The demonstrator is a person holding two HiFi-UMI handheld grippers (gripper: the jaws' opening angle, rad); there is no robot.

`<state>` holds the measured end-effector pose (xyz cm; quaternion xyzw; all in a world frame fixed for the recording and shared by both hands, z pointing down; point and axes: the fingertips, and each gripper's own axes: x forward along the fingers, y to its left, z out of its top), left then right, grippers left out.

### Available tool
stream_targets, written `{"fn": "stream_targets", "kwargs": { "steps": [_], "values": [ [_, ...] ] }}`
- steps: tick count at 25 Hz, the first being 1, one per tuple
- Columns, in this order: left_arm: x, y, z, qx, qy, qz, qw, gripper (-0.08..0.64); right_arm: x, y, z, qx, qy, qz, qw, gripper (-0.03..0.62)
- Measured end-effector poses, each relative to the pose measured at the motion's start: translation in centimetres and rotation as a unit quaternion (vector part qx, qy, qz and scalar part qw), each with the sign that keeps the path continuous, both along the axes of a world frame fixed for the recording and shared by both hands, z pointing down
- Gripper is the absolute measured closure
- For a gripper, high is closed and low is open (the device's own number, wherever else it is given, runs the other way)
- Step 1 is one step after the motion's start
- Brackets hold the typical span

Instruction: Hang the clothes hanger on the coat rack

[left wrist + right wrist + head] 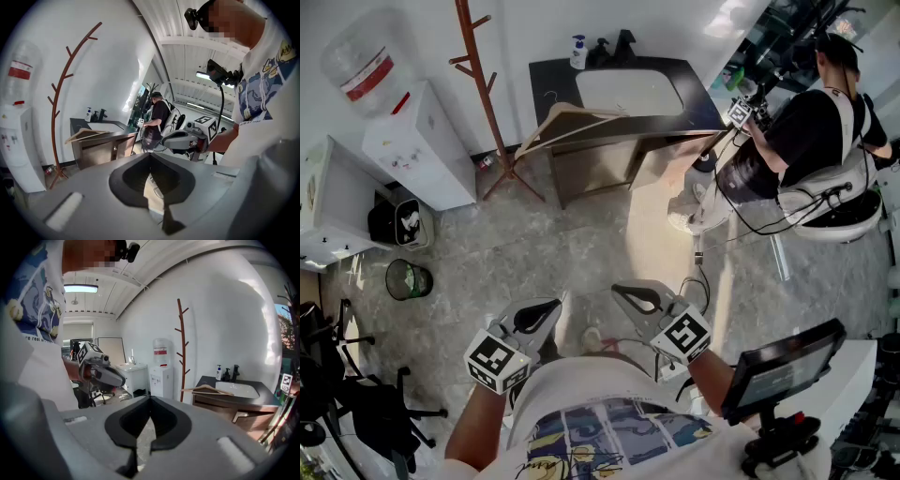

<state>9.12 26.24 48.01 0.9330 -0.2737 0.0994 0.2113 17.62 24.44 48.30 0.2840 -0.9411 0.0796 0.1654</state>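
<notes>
Hanger (572,120) is not yet hung: rack (485,84) is stood beside the counter (698,108), on whose left edge it is laid overhanging — easily grasped. Left gripper (555,302) and right gripper (623,292) are held back, jaws pressed together, empty.

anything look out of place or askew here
The light wooden clothes hanger lies flat on the dark vanity counter, one arm jutting past its edge, not hung on the brown branched coat rack beside it. Nothing looks spilled or broken.
</notes>
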Motion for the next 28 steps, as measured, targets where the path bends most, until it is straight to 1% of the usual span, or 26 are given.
{"fn": "stream_targets", "kwargs": {
  "steps": [3,6,10,14,18,21,24,26,28],
  "values": [
    [3.6,1.5,0.0,-0.001,-0.001,0.013,0.9999,0.558,3.5,0.9,0.6,-0.007,0.007,0.009,1.000,0.592],
    [5.9,2.2,0.1,-0.006,-0.001,0.016,0.9999,0.558,6.0,1.4,1.0,-0.013,0.009,0.017,1.000,0.592],
    [7.2,2.0,0.3,-0.012,-0.001,0.016,0.9998,0.557,7.5,1.2,1.4,-0.019,0.007,0.020,1.000,0.592],
    [7.5,0.6,1.0,-0.022,0.006,0.016,0.9996,0.557,8.0,0.0,2.5,-0.033,0.012,0.031,0.999,0.592],
    [6.8,-3.6,2.2,-0.030,0.013,0.013,0.9994,0.557,7.6,-3.6,3.2,-0.039,0.018,0.034,0.999,0.589],
    [5.5,-8.4,2.7,-0.028,0.016,0.008,0.9995,0.552,7.0,-7.2,3.3,-0.048,0.021,0.035,0.998,0.528],
    [3.3,-13.8,2.6,-0.030,0.026,-0.004,0.9992,0.529,5.6,-11.2,2.8,-0.050,0.031,0.030,0.998,0.502],
    [1.3,-17.4,3.0,-0.036,0.029,-0.019,0.9987,0.517,4.6,-14.3,2.3,-0.043,0.040,0.029,0.998,0.497],
    [-0.9,-21.2,3.6,-0.043,0.028,-0.036,0.9980,0.505,3.3,-17.5,1.7,-0.033,0.038,0.031,0.998,0.492]
  ]
}}
